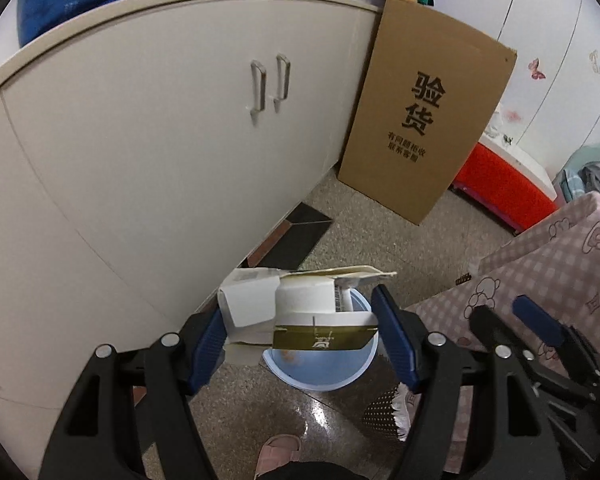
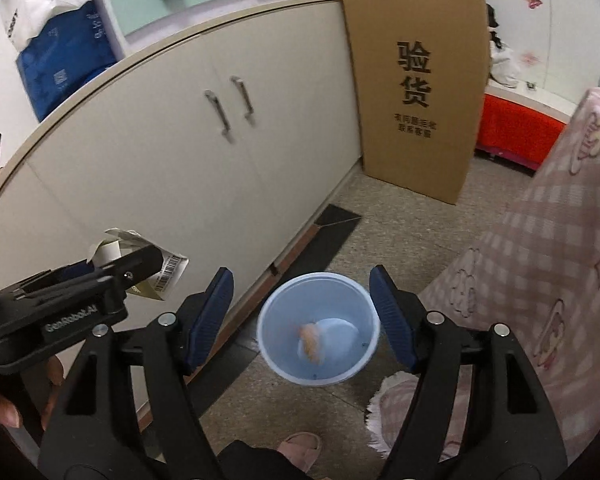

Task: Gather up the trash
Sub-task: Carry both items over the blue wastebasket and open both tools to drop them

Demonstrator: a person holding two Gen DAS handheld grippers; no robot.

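Observation:
My left gripper (image 1: 300,312) is shut on a crumpled white and gold carton (image 1: 300,308), which spans the gap between its blue pads. It hangs just above a light blue bin (image 1: 324,384) on the floor. In the right wrist view the same carton (image 2: 172,276) shows at the left, with its barcode sticking out past the left gripper's fingers (image 2: 136,264). My right gripper (image 2: 301,280) stands open over the bin (image 2: 276,320) with nothing between its pads. A blurred orange scrap (image 2: 312,340) lies inside the bin.
A white cabinet (image 2: 180,152) with two metal handles runs along the left. A tall cardboard box (image 2: 420,88) leans at its far end. A pink checked cloth (image 2: 560,240) covers furniture on the right. A pink slipper (image 2: 300,448) is by the bin.

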